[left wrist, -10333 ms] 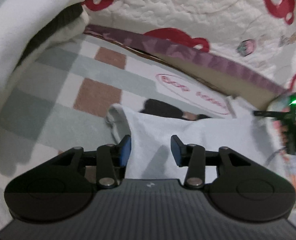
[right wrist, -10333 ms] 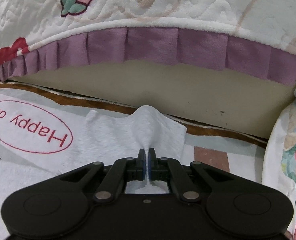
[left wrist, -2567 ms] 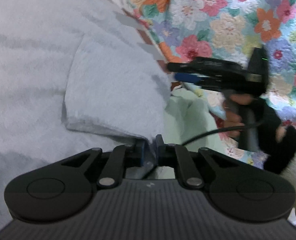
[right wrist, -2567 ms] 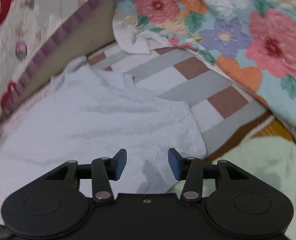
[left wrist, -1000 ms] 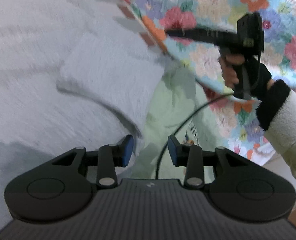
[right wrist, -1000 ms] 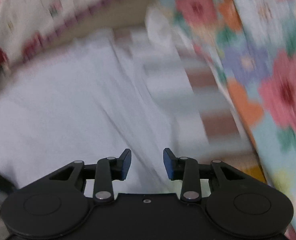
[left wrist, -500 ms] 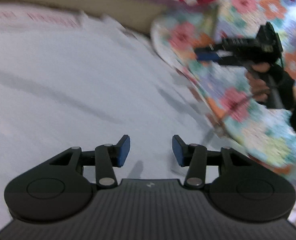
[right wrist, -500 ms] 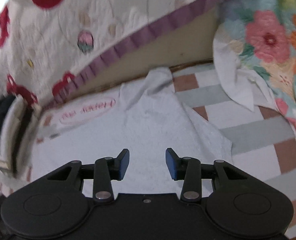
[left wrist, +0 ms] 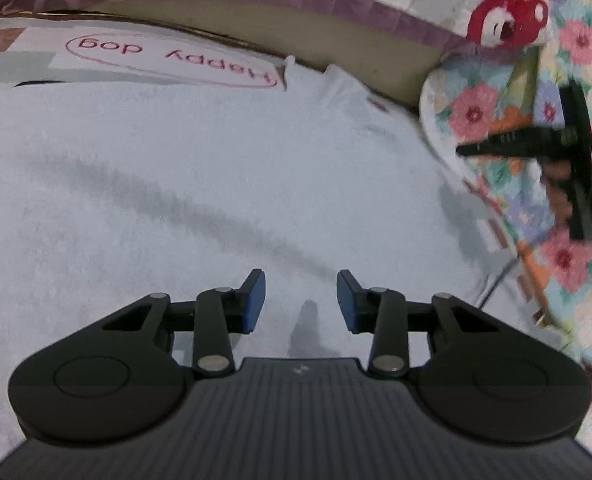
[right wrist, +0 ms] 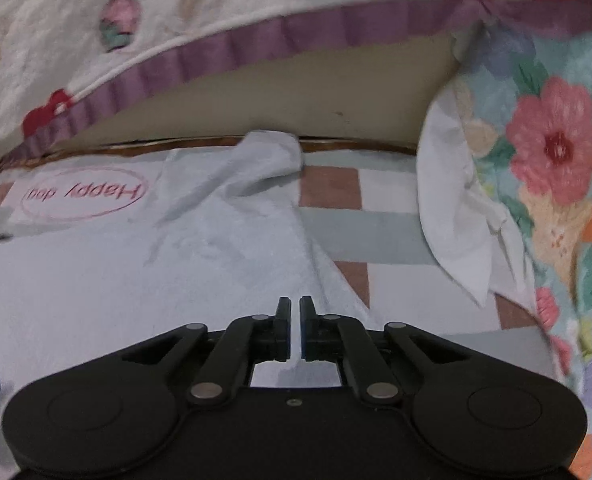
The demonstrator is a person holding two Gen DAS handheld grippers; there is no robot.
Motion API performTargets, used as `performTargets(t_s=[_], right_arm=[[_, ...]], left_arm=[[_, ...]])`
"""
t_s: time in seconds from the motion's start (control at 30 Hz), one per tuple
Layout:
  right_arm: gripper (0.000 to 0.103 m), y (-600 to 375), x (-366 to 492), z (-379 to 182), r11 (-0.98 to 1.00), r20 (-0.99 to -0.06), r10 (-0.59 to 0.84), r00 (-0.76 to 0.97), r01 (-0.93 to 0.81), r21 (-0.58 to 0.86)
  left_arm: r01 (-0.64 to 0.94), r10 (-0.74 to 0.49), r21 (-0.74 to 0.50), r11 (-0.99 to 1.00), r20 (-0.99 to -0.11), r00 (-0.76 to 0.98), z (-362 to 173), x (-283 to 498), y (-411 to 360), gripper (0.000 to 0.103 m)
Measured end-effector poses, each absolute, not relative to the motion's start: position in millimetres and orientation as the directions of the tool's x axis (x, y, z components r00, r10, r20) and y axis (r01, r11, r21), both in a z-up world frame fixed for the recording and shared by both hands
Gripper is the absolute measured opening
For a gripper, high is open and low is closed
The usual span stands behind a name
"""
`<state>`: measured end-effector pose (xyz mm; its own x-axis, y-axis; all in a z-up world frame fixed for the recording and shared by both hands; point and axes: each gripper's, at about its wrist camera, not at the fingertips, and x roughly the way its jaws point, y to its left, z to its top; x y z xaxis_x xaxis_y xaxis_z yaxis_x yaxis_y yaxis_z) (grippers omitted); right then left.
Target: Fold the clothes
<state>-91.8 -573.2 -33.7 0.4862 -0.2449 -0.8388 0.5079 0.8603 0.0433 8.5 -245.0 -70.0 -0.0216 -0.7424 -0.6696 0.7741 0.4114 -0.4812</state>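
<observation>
Checkered mat [right wrist: 380,236] under fuzzy pale-blue garment [left wrist: 200,184]; left gripper [left wrist: 300,300] jaws apart.

The garment [right wrist: 216,264] lies spread on the checked mat [right wrist: 376,236], the bed's frilled edge [right wrist: 296,36] behind, the floral quilt [right wrist: 552,152] to its right.

Left tool [left wrist: 300,300] agape, right tool [right wrist: 295,320] nearly closed

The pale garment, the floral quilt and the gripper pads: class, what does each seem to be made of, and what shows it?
Pale garment: seemingly soft, matte knit or fleece; fuzzy nap, limp creases.
Floral quilt: likely printed cotton, quilted; puffy surface with stitched lines.
Pads of the left gripper: probably blue rubber or plastic, smooth; the black arms look like moulded plastic.
</observation>
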Motion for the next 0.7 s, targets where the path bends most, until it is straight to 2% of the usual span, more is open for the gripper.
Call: performTargets(t_s=[0.07, 0.13, 0.17, 0.27, 0.4, 0.47, 0.5, 0.57, 0.6, 0.7], right_arm=[[0.012, -584.1, -75.5, -34.5, 0.858, -0.841, -0.239, 0.486, 0.512, 0.052], [0.03, -594.3, -57.3, -33.8, 0.861, -0.84, -0.226, 0.493, 0.505, 0.065], [0.034, -599.3, -48.5, -34.9, 0.862, -0.839, -0.206, 0.503, 0.5, 0.087], [0.032, -606.9, -21.0, -49.8, 0.878, -0.852, -0.146, 0.502, 0.462, 0.122], [0.032, -610.7, 3.9, -78.5, 0.884, -0.867, -0.157, 0.472, 0.46, 0.09], [0.051, -613.8, 12.9, -92.8, 0.878, -0.879, -0.186, 0.438, 0.475, 0.051], [0.057, -615.2, 14.5, -96.5, 0.875, -0.88, -0.2, 0.431, 0.482, 0.037], [0.046, -617.9, 11.8, -97.0, 0.869, -0.87, -0.217, 0.443, 0.494, 0.034], [0.007, -619.3, 10.5, -97.2, 0.866, -0.865, -0.226, 0.449, 0.5, 0.033], [0.004, -623.4, 6.4, -97.8, 0.856, -0.849, -0.252, 0.465, 0.517, 0.03]], left_arm=[[0.765, -0.745, -0.495, 0.411, -0.666, -0.031, -73.2, 11.8, -241.2, 0.037], [0.742, -0.761, -0.533, 0.406, -0.647, -0.049, -71.3, 17.1, -237.9, 0.037], [0.73, -0.77, -0.553, 0.402, -0.636, -0.058, -69.6, 19.6, -236.0, 0.037], [0.696, -0.792, -0.601, 0.393, -0.606, -0.076, -64.5, 26.9, -229.8, 0.038], [0.665, -0.786, -0.607, 0.435, -0.617, -0.049, -69.1, 37.1, -219.5, 0.038], [0.637, -0.786, -0.624, 0.453, -0.617, -0.046, -74.1, 43.4, -218.5, 0.038], [0.622, -0.786, -0.632, 0.462, -0.617, -0.044, -76.7, 46.5, -218.0, 0.038], [0.601, -0.79, -0.652, 0.463, -0.611, -0.054, -79.6, 50.4, -219.6, 0.037], [0.6, -0.792, -0.654, 0.461, -0.609, -0.054, -79.7, 50.6, -220.6, 0.038], [0.617, -0.793, -0.64, 0.458, -0.608, -0.043, -77.4, 48.3, -222.9, 0.038]])
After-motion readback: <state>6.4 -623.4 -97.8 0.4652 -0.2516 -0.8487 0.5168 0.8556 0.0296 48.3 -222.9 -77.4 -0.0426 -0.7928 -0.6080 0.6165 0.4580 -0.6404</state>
